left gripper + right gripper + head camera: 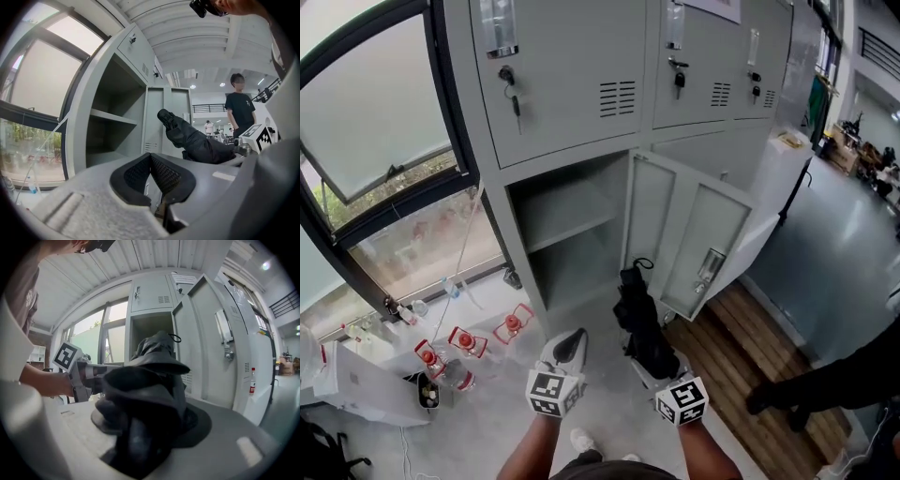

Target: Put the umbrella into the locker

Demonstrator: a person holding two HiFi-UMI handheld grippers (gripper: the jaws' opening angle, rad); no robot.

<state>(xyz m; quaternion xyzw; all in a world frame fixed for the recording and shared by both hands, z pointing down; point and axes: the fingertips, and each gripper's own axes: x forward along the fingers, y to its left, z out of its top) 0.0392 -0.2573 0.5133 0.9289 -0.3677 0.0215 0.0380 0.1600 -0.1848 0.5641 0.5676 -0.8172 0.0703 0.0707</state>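
Note:
A folded black umbrella (639,319) points toward the grey locker's open compartment (572,234), which has one shelf inside. My right gripper (654,364) is shut on the umbrella's lower part, and in the right gripper view the umbrella (152,380) fills the space between the jaws of the right gripper (150,427). The locker door (689,239) stands open to the right of the umbrella. My left gripper (570,345) is just to the left of the umbrella, its pads together and nothing held. From the left gripper (151,161), the umbrella (197,140) shows to the right.
Bottles in red holders (469,342) and a white box stand on the floor at the left, below a window. A person's dark leg and shoe (825,384) are at the right on the wooden strip. Another person (240,105) stands further off. Keys hang in the upper locker doors (514,98).

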